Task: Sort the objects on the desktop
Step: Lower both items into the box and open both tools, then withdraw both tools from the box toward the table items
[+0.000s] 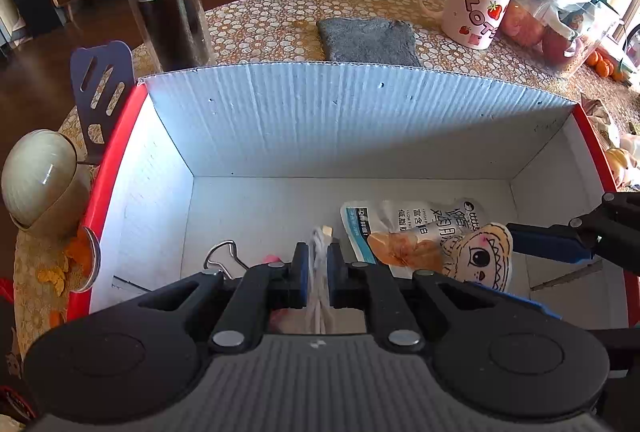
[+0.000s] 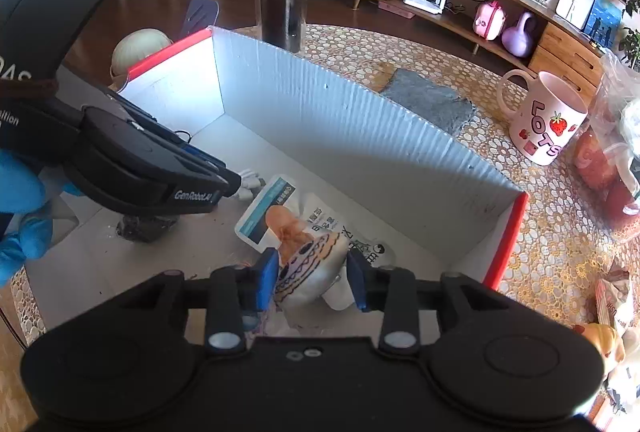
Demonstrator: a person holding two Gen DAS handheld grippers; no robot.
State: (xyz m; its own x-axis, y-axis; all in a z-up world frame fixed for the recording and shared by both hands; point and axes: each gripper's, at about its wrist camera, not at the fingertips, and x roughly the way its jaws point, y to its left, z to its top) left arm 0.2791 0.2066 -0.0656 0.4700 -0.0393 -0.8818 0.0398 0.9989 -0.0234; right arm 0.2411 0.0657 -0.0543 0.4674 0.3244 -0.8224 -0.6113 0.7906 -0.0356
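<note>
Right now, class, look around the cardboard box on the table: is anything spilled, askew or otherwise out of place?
Yes. Left of the cardboard box, orange crumbs are scattered across the tablecloth beside a metal spoon, which looks like a spill. A cream bowl there sits tipped on its side over a cup rather than upright.

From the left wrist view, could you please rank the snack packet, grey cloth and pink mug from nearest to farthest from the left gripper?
1. Snack packet: inside the box, just right of the left gripper.
2. Grey cloth: on the table beyond the box's far wall.
3. Pink mug: far right, beside the cloth.
</note>
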